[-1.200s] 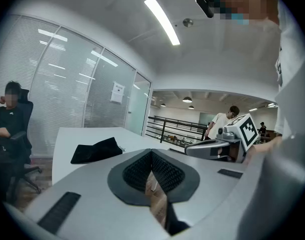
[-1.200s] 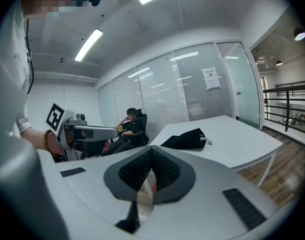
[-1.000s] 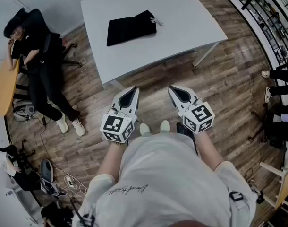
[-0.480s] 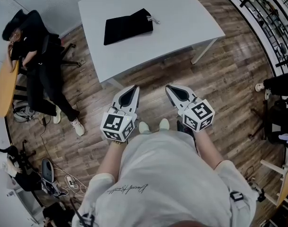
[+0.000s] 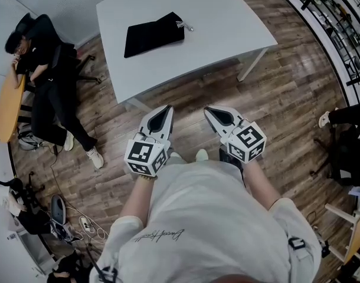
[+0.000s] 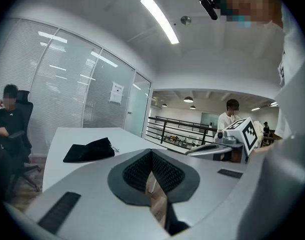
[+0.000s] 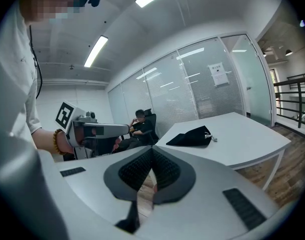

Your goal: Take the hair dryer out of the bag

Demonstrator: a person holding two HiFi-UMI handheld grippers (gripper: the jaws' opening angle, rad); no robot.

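Black bag (image 5: 154,34) flat on white table (image 5: 227,22), well ahead of us; our L gripper (image 5: 165,109) & R gripper (image 5: 208,111) both pinched closed, empty, over wood floor (image 5: 286,99).

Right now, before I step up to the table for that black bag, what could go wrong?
The left gripper and right gripper are both shut; reaching the black bag that way would likely just shove it across the white table.
The bag is limp cloth, with no dryer showing; a pinch may lift everything together.
A seated person is close by the table's left side; mind your swing.
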